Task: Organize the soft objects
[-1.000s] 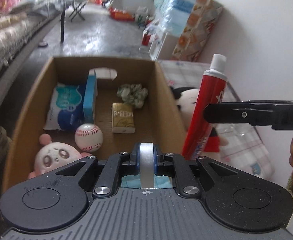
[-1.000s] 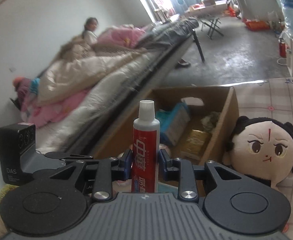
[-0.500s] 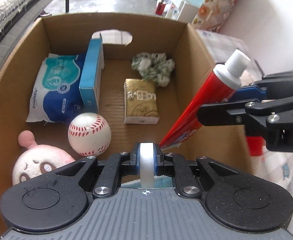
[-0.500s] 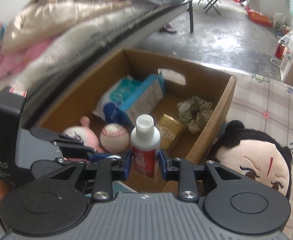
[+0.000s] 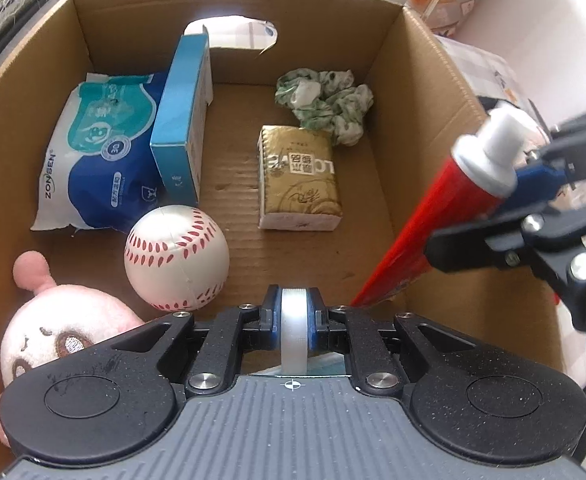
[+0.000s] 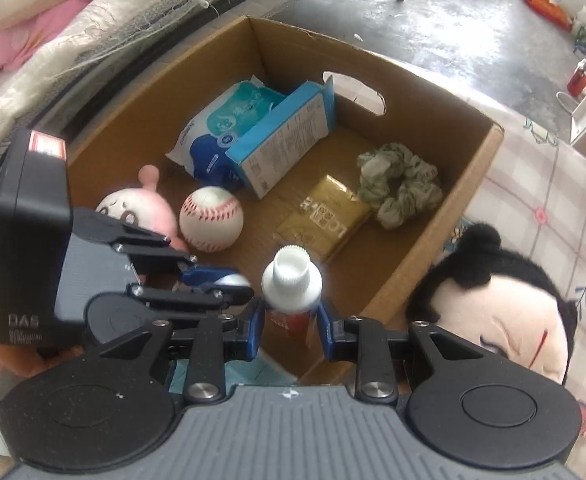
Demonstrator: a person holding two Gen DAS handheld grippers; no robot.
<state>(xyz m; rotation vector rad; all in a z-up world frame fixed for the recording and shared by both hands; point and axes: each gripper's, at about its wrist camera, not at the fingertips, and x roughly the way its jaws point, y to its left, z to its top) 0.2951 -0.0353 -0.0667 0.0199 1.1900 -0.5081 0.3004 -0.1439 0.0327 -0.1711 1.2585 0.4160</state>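
One cardboard box holds a baseball, pink plush, wipes pack, blue carton, gold tissue pack and scrunchie. A black-haired doll lies just outside. The right gripper, fingers clamped on one toothpaste tube, tilts it over the box's near corner. The left gripper pinches a tape roll above the box.

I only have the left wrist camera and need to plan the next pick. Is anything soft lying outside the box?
Observer: Yes, a black-haired plush doll lies on the checked cloth outside the cardboard box.
Operator: How close to it?
Observer: Its head appears pressed against the box's outer wall.
Operator: Is the right gripper gripping squarely?
Observer: Both its fingers pinch the toothpaste tube just below the cap.
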